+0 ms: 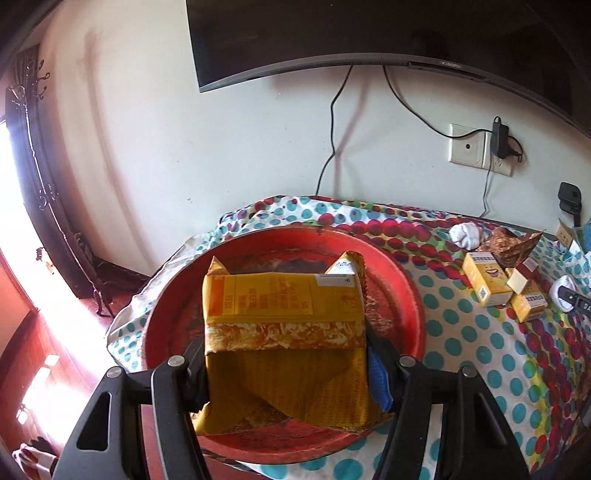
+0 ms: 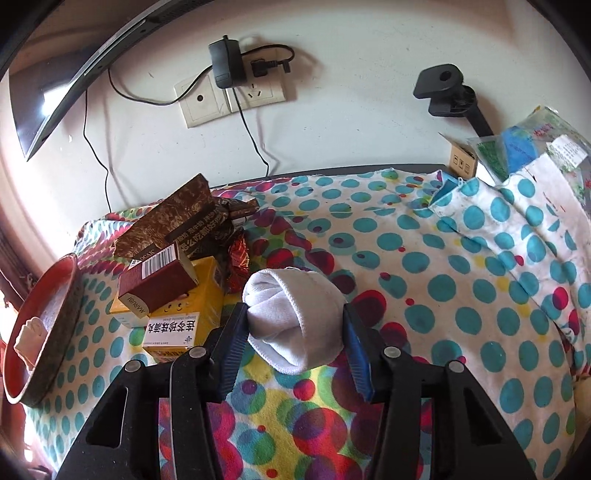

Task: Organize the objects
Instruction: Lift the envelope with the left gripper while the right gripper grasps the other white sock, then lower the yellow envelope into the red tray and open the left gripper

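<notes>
Gripping the yellow packet [image 1: 284, 332] over the red tray [image 1: 399, 291], the left gripper [image 1: 286, 373] pinches only its soft rear half, so the crinkly foil could slip or land askew; the right gripper [image 2: 295, 332] clamps a rolled white sock [image 2: 293, 317] just above the cloth [image 2: 424, 258], which could unroll. A brown box [image 2: 155, 280] reads "MARUBI"; the TV [image 1: 369, 33] bezel reads "xiaomi"; the packet's Chinese print is illegible.

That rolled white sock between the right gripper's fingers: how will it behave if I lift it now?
The rolled white sock looks soft, so it will probably squash between the right gripper fingers rather than resist. It is likely light for its bulk. The rounded roll may turn or unroll if held loosely above the dotted cloth.
</notes>
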